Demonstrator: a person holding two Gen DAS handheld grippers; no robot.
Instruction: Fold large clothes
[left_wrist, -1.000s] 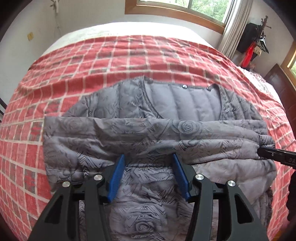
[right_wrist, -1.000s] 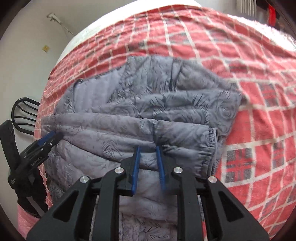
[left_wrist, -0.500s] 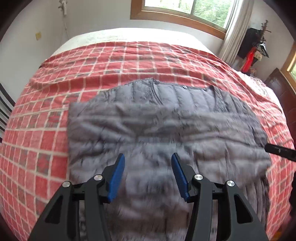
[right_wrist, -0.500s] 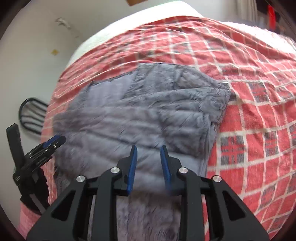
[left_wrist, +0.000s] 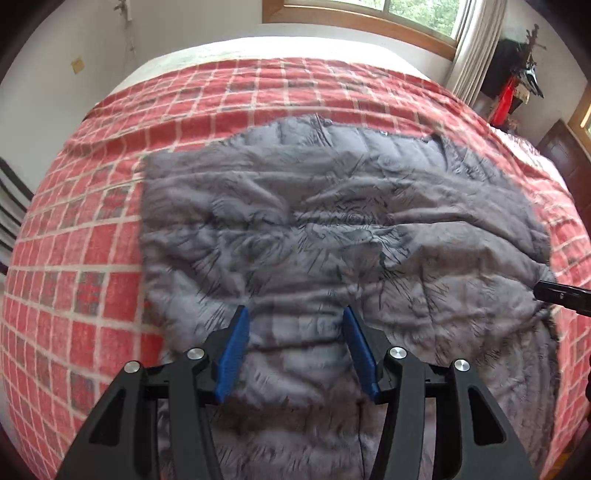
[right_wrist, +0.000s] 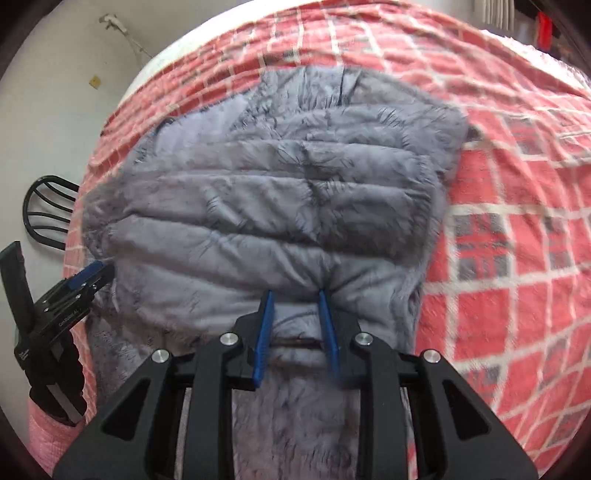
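Jaws: left gripper (left_wrist: 295, 345) wide, empty; right gripper (right_wrist: 295, 319) narrower, seemingly pinching jacket (left_wrist: 332, 229) hem on bed (left_wrist: 92, 240). Mid-fold; next, carry hem far.

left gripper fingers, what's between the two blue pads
In the left wrist view, only the grey quilted jacket shows between the left gripper fingers, which stand wide apart.

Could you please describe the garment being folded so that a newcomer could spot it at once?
A bed fills the room, covered by a red checked blanket. On the blanket's middle lies the grey quilted jacket, the only garment there. Its grey, puffy stitched bands and dark feathery print stand out against the red squares around it.
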